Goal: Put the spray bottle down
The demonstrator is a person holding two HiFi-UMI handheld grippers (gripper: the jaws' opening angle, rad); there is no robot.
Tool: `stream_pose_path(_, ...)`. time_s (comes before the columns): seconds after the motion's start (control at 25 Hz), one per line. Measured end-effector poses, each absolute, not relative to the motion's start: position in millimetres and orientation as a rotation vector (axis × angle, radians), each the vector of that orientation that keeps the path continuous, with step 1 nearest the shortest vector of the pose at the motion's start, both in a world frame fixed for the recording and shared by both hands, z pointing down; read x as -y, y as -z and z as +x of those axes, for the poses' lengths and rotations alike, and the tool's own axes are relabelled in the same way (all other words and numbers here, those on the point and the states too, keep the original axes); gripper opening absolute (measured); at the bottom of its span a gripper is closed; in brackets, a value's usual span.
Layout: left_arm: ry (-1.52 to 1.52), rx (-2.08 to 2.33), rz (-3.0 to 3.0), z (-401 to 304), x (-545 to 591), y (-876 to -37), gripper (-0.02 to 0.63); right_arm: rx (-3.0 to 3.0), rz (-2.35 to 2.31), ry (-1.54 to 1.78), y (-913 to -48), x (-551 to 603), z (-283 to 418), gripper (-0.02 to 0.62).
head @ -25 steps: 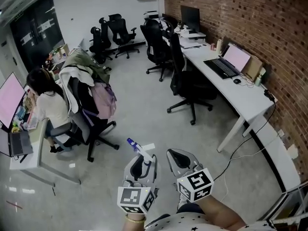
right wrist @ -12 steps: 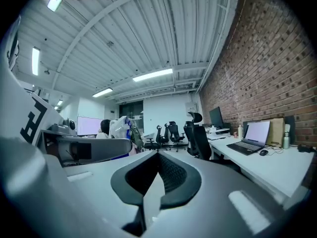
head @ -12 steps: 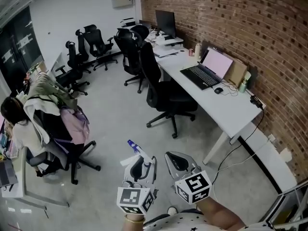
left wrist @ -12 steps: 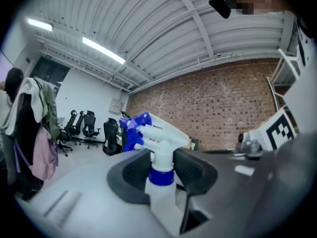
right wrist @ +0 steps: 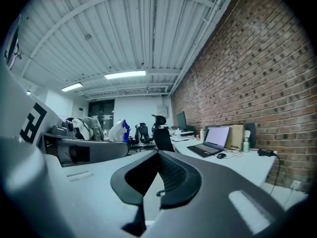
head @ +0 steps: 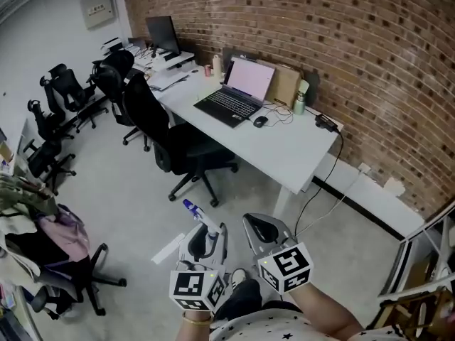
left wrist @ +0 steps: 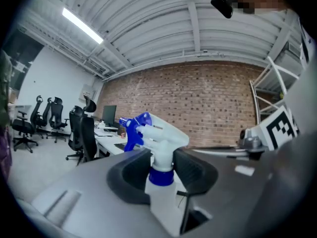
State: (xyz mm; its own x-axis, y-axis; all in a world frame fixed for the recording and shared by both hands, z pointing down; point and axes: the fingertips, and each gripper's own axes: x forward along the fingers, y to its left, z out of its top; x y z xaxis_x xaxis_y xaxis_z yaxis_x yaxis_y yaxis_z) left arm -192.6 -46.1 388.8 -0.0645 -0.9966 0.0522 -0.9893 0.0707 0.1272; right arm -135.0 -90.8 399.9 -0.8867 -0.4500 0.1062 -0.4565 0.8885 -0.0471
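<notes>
One spray bottle (left wrist: 159,133), white with a blue trigger, stands upright, clamped at the neck in the left tongs (head: 207,234) above the floor. Right tongs (right wrist: 158,155) are pressed together, holding nothing. One open laptop (head: 238,94) sits on the white table (head: 298,155).

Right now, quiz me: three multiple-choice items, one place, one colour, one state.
1. The laptop sits: A) on a chair B) on the desk C) on the floor.
2. The bottle's trigger is: A) red B) green C) blue.
3. The left gripper is: A) shut on the bottle B) open, empty C) shut, empty.
Key: 1 B, it lies open on the desk; 2 C, blue against the white plastic; 3 A, its jaws clamp the bottle.
</notes>
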Motion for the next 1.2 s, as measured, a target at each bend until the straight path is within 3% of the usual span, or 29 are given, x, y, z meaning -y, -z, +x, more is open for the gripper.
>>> stream_pose_path(0.48, 0.028, 1.945, 2.301, -138, 249, -394, 0.139, 2.824, 1.120, -0.095, -405, 270, -65, -0.002)
stream_pose_path(1.2, 0.053, 1.787, 2.450, -102, 508, -422, 0.140, 2.665, 1.387, -0.216, -435, 500, -29, -0.002)
